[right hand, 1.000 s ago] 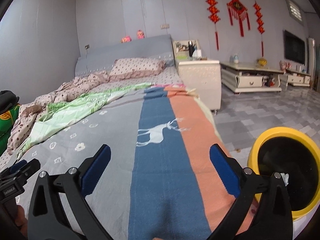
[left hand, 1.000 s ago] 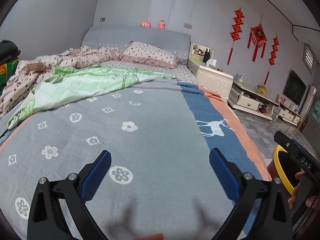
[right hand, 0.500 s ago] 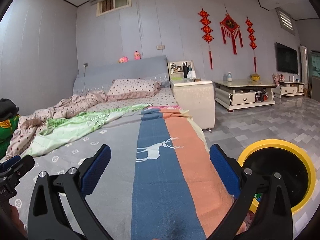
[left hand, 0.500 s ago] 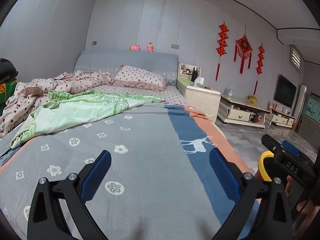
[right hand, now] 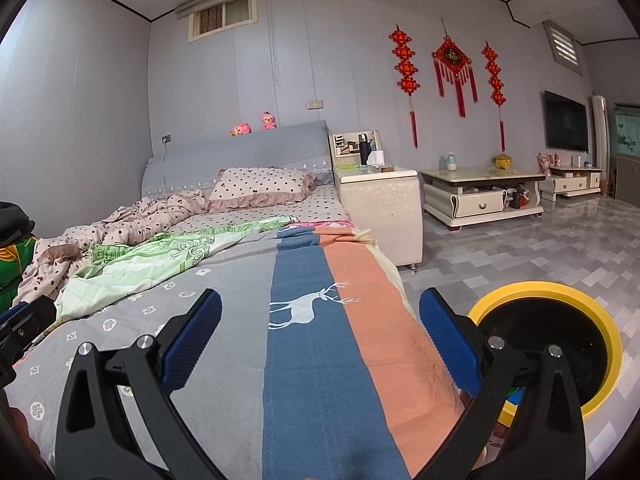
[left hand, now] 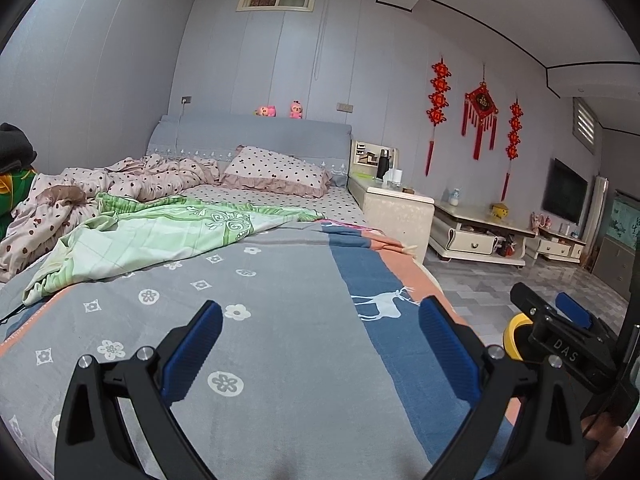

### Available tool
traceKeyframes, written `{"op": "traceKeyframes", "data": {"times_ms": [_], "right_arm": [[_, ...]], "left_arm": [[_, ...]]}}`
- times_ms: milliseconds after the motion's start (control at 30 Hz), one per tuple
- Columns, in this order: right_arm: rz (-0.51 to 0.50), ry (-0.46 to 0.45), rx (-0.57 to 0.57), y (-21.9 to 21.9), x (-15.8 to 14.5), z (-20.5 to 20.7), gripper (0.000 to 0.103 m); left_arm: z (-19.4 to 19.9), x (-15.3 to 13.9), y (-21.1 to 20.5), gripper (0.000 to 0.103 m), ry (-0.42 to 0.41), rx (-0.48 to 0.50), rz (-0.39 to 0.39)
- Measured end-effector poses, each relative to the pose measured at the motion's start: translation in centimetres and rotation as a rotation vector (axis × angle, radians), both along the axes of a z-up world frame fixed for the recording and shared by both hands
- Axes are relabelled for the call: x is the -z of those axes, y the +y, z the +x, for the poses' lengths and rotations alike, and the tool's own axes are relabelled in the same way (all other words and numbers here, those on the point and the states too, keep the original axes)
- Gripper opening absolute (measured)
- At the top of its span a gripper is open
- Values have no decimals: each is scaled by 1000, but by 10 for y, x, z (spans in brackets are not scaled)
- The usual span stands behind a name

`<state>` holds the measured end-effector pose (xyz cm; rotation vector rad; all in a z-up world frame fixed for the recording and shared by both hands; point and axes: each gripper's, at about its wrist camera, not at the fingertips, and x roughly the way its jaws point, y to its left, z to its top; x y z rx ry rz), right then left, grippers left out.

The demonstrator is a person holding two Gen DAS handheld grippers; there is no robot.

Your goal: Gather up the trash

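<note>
Grey bedroom walls frame a bed that fills the middle of both views, covered by a grey, blue and orange blanket. Both sets of fingers are spread wide and hold nothing: the left gripper at lower centre of its view, the right gripper likewise. A yellow-rimmed trash bin stands on the floor at lower right, beside the bed.
</note>
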<state>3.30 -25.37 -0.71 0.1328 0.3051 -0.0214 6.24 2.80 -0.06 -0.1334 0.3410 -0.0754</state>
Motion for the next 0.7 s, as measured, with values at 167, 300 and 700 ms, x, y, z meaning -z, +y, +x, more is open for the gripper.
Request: {"op": "traceKeyframes", "data": {"times_ms": [167,300,700], "right_arm": [[6,8,-3,0,0,3,95],[6,15,-7,1,2,3,95],[1,25,-4,3,6,6,95]], "left_arm": [[0,0,2,95,1,1,-8],[1,1,1,95,4,2,-8],[3,2,1,95,6,2,-11]]}}
